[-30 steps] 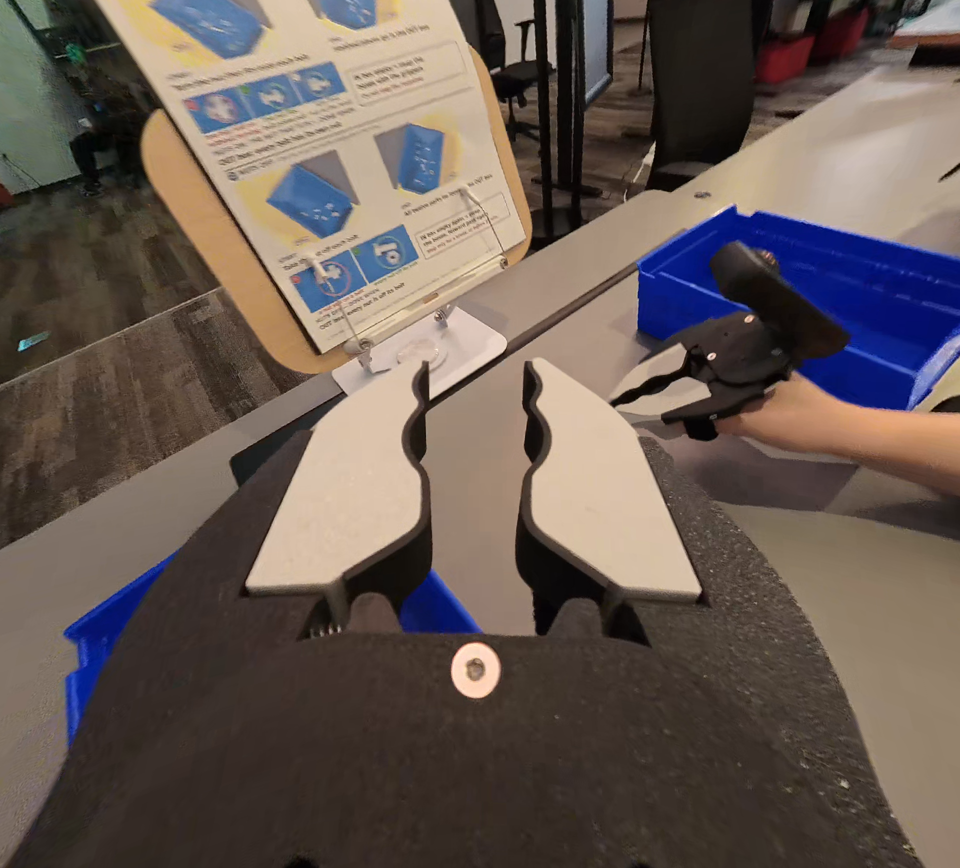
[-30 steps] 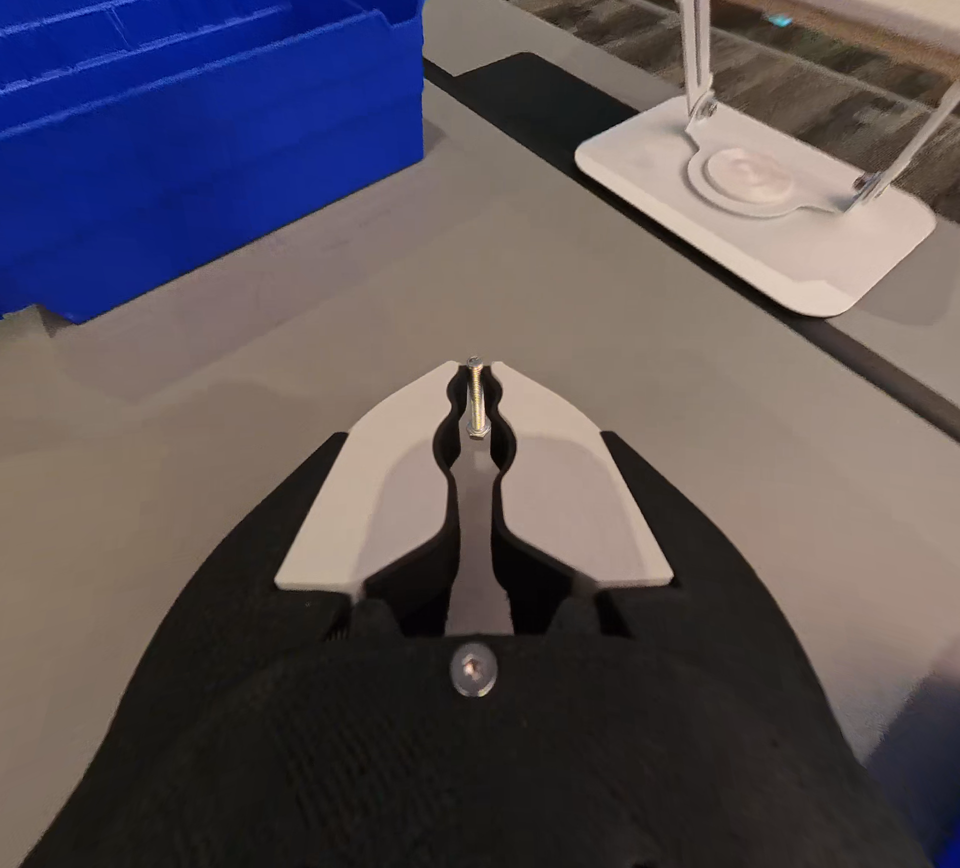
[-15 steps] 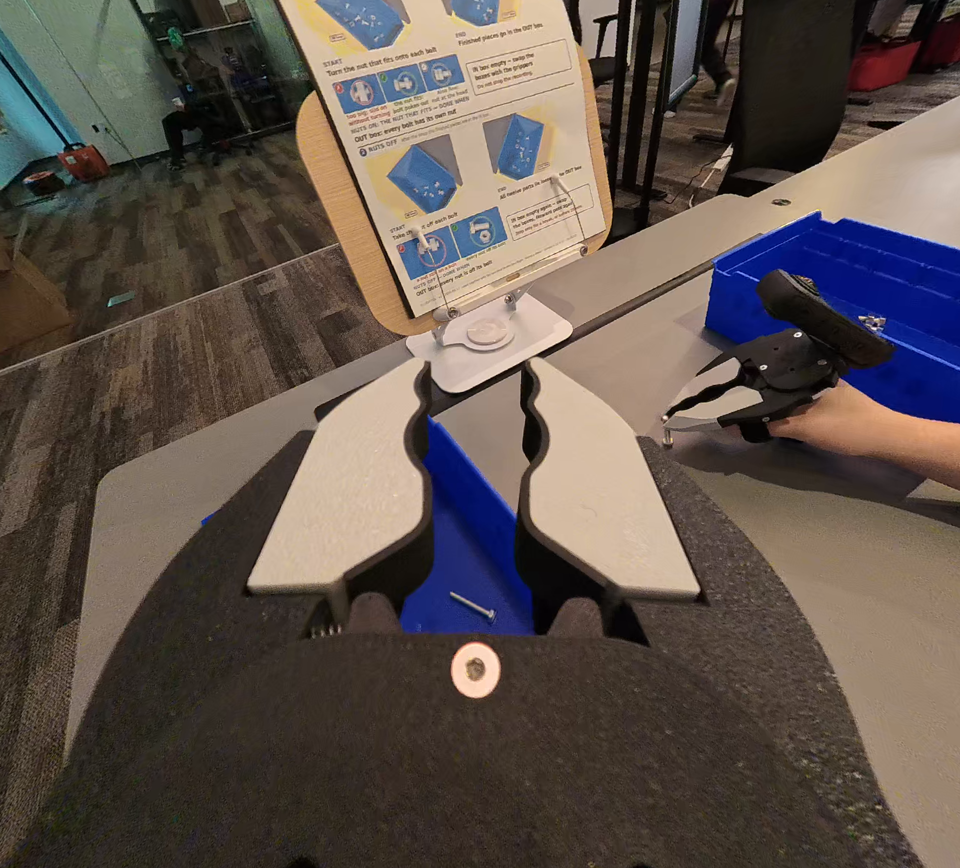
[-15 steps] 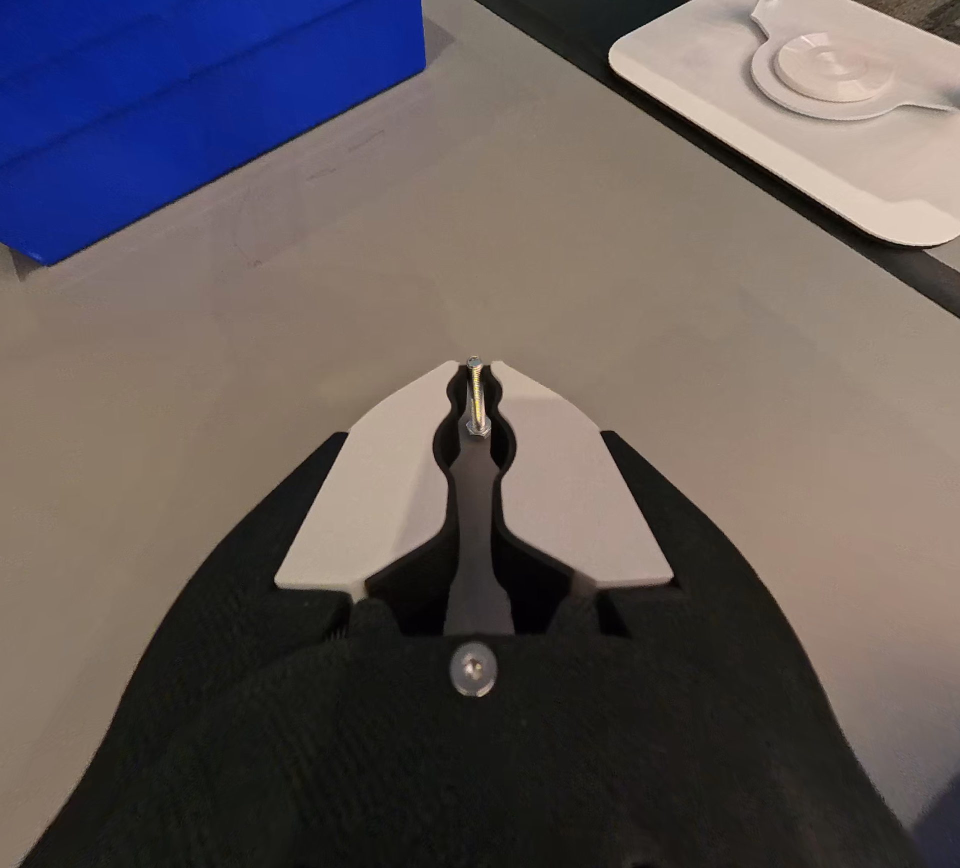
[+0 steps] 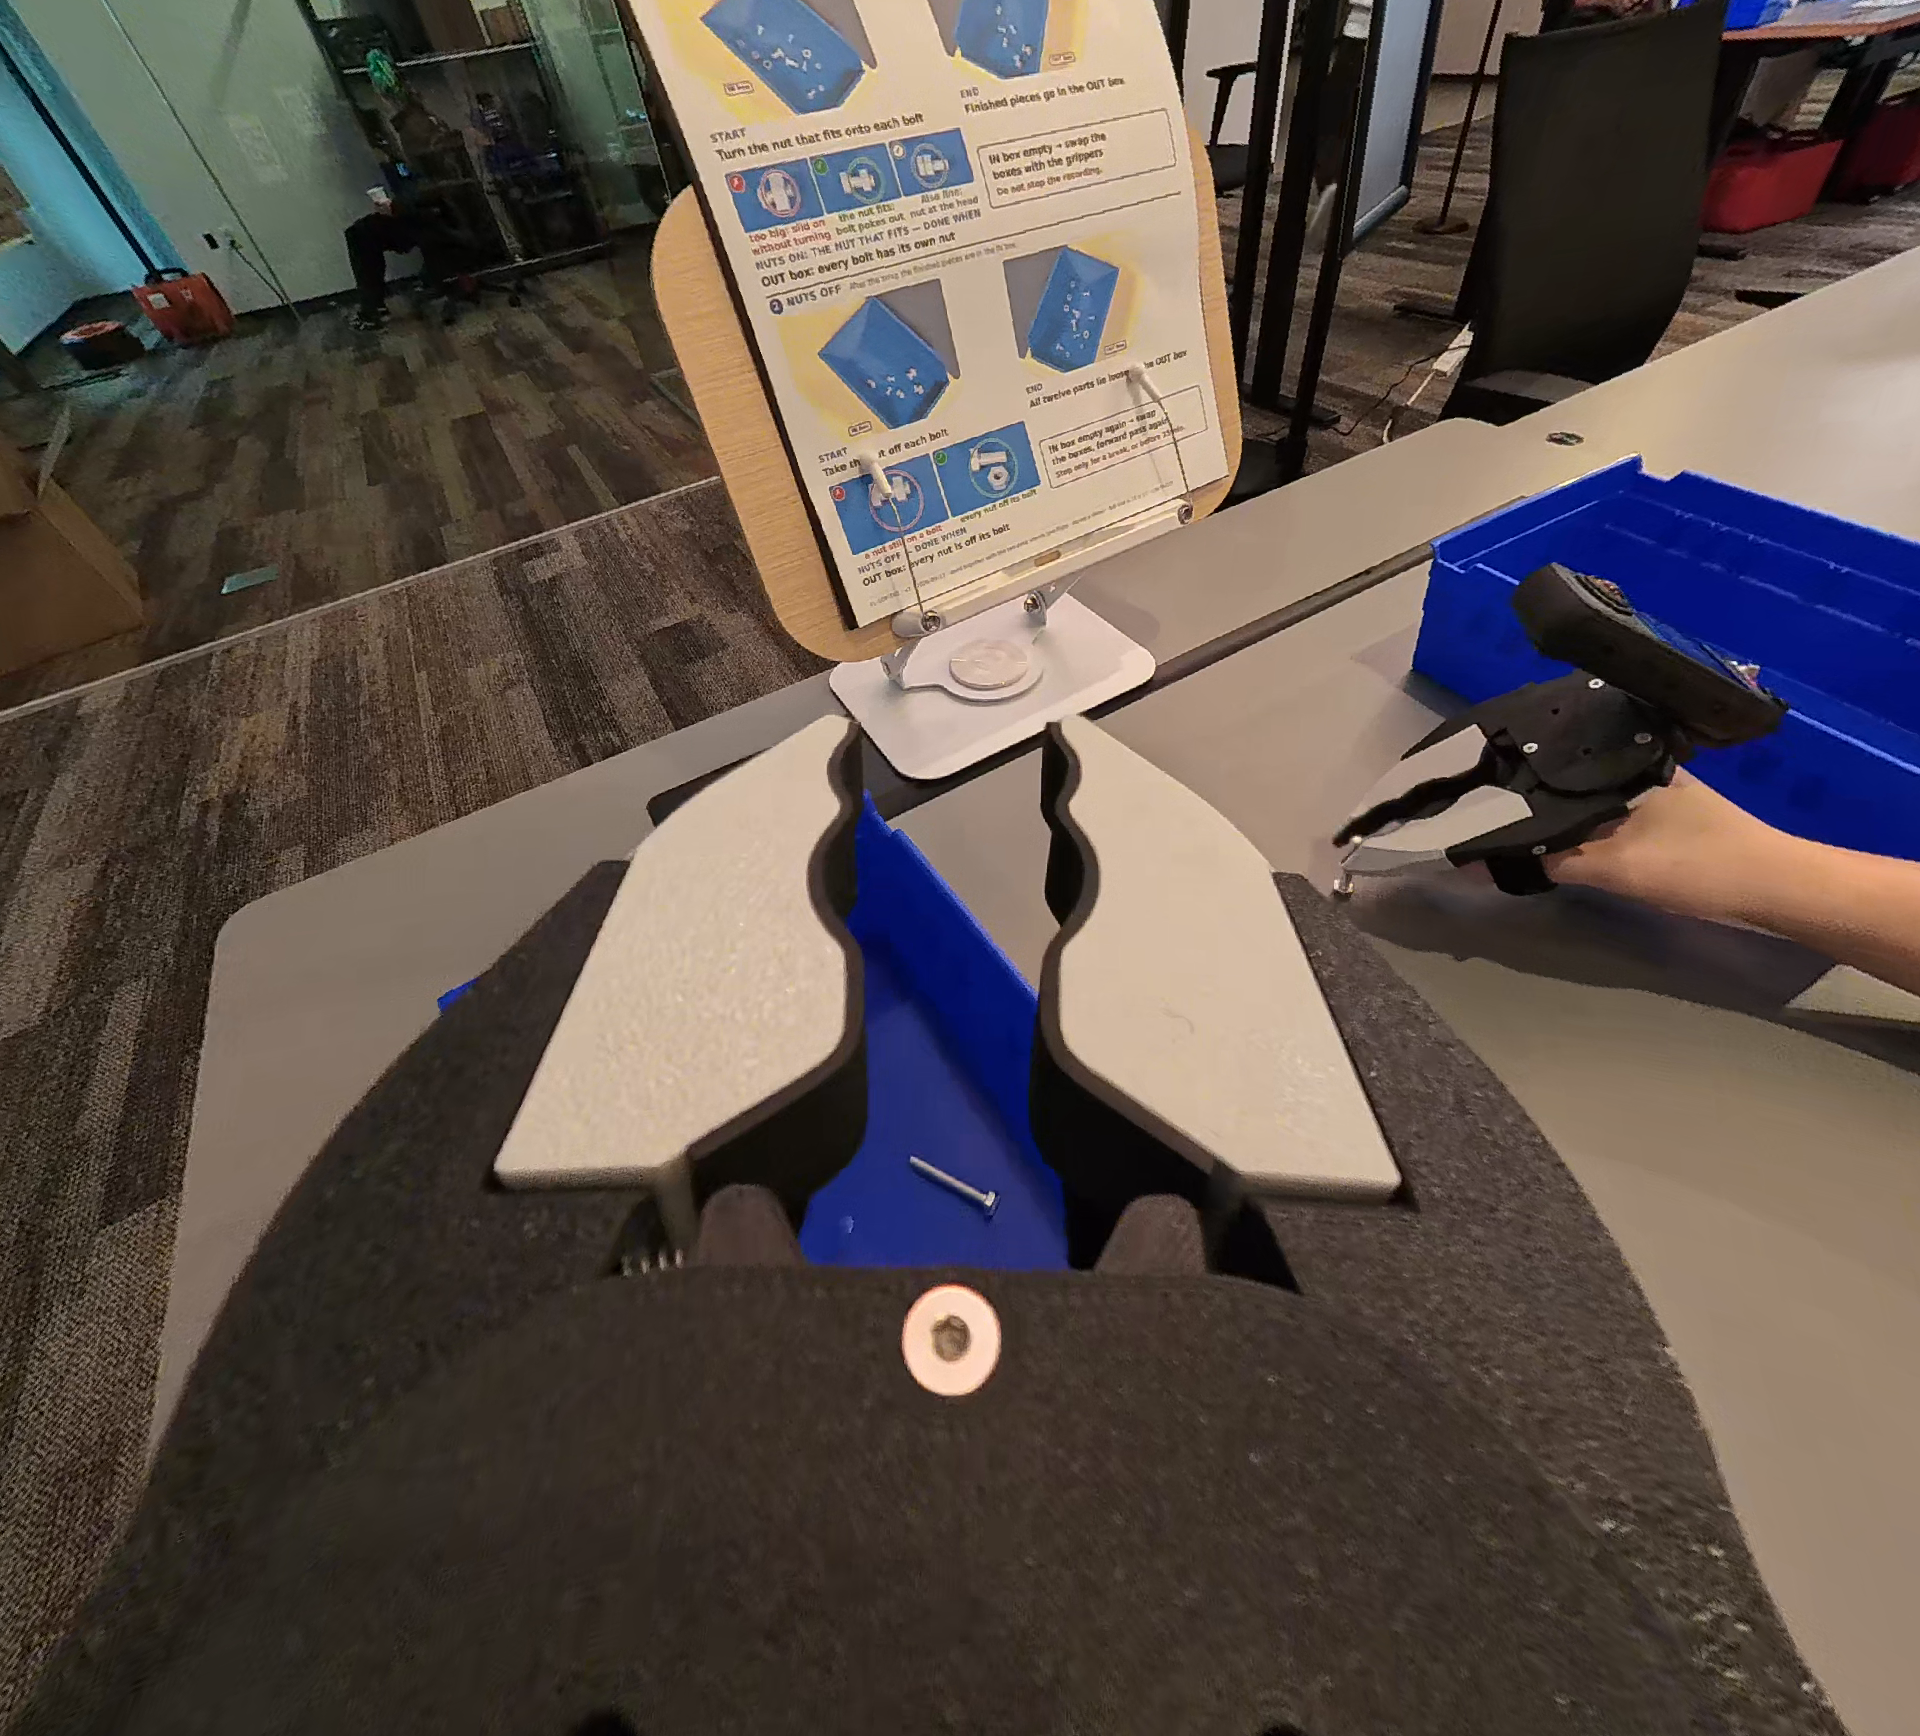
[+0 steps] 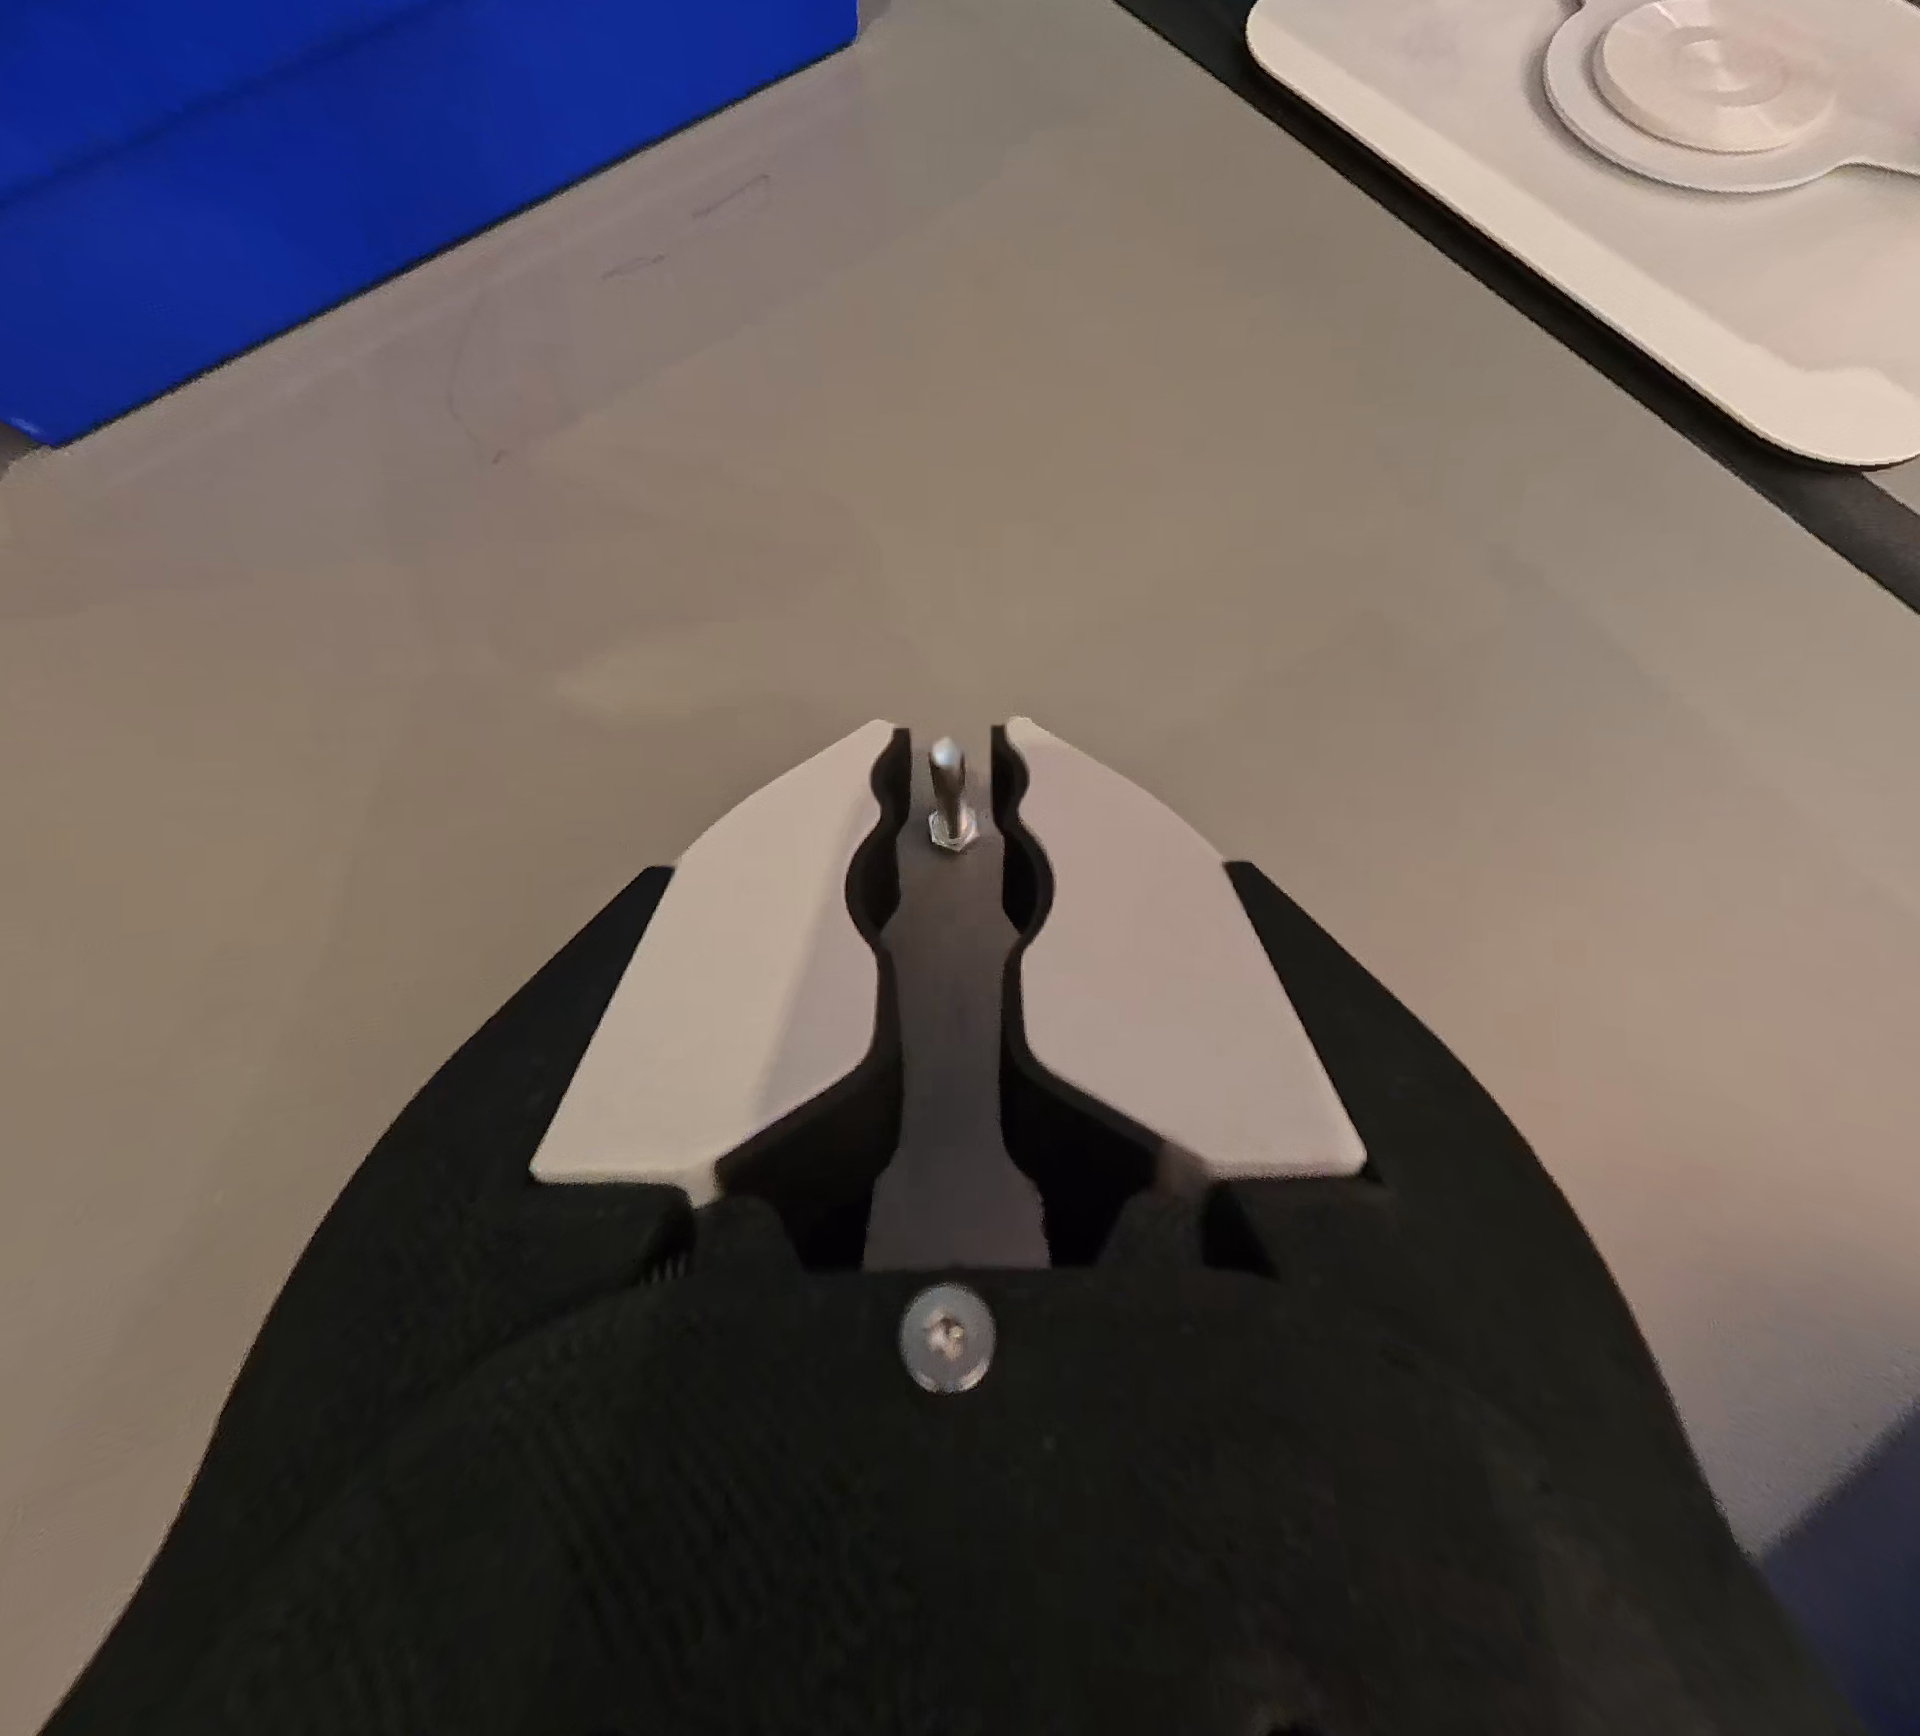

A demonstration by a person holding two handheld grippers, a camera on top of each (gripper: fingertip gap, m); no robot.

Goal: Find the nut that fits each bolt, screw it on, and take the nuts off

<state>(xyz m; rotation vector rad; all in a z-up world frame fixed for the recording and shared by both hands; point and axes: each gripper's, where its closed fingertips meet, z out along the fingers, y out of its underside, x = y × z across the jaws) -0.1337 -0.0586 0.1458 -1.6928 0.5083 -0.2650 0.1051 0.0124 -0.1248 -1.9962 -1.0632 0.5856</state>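
Bolt [image 6: 948,793] tip blurs between right gripper [image 6: 951,730] fingers.

Left hand-held gripper [image 5: 948,782] hangs over a bin [image 5: 940,959] at the desk's [image 5: 1714,1219] near-left corner; one bolt [image 5: 954,1183] lies in that bin. Behind the bin, at the desk's far edge, a stand [image 5: 992,684] carries an instruction sheet [image 5: 914,180]. Right of the stand sits a second bin [image 5: 1704,606]. Right hand-held gripper [image 5: 1351,839], in a person's hand [image 5: 1662,855], sits low over the desk just before the second bin, with another bolt [image 6: 950,793] between its fingers, standing on the desk.
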